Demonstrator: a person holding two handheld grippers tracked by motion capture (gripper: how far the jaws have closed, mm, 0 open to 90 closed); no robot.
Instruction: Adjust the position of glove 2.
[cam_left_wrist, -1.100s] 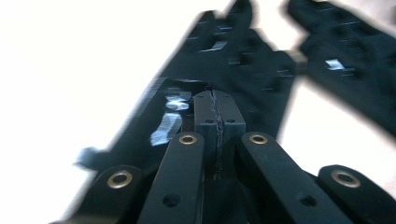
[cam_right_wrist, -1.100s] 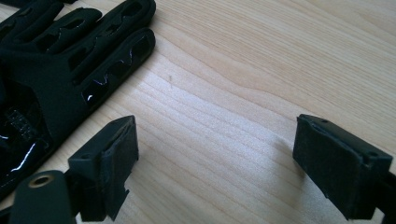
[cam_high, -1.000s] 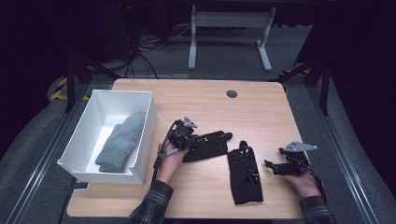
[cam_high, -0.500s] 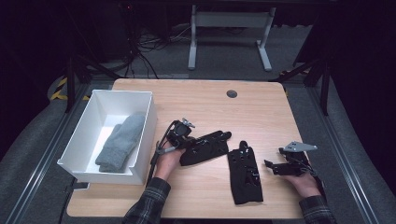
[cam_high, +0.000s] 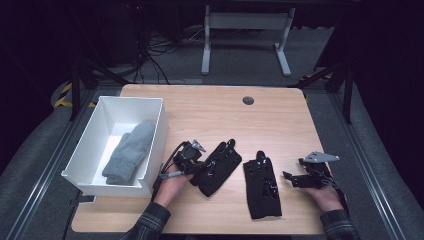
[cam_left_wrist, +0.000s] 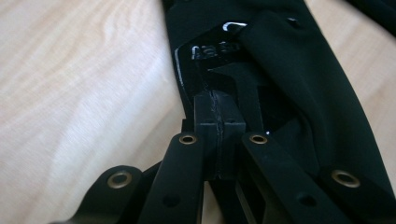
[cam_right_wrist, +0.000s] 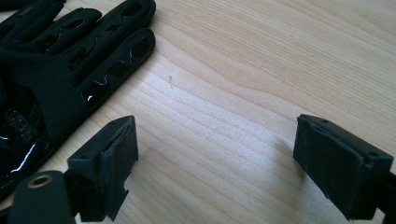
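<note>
From the high view, a person seated at a wooden table (cam_high: 210, 115) works two hand-held grippers over a pair of black gloves: the left gripper (cam_high: 196, 166) sits at the wrist end of the left glove (cam_high: 218, 167), which lies angled on the tabletop just right of a white bin (cam_high: 155, 135) holding grey socks (cam_high: 129, 152), while the right gripper (cam_high: 295, 179) rests near the table's right side, close beside but apart from the right glove (cam_high: 262, 185), which lies flat, fingers pointing away from the person. In the left gripper view, the jaws stand pressed together with their pads meeting, and a thin fold of the left glove (cam_left_wrist: 299, 79) appears pinched at the cuff edge, beside a glossy patch (cam_left_wrist: 210, 49); the wood (cam_left_wrist: 84, 84) shows bare to the side. In the right gripper view, the jaws stand wide apart over bare wood (cam_right_wrist: 224, 116) with nothing between them, the vented fingers of the right glove (cam_right_wrist: 79, 56) lying off to one side. The gloves look light, limp and thin, likely to drape and fold when lifted rather than hold shape; the shiny patches may be slick, so the fabric cuff or an outer edge seems the surest place to pinch
</note>
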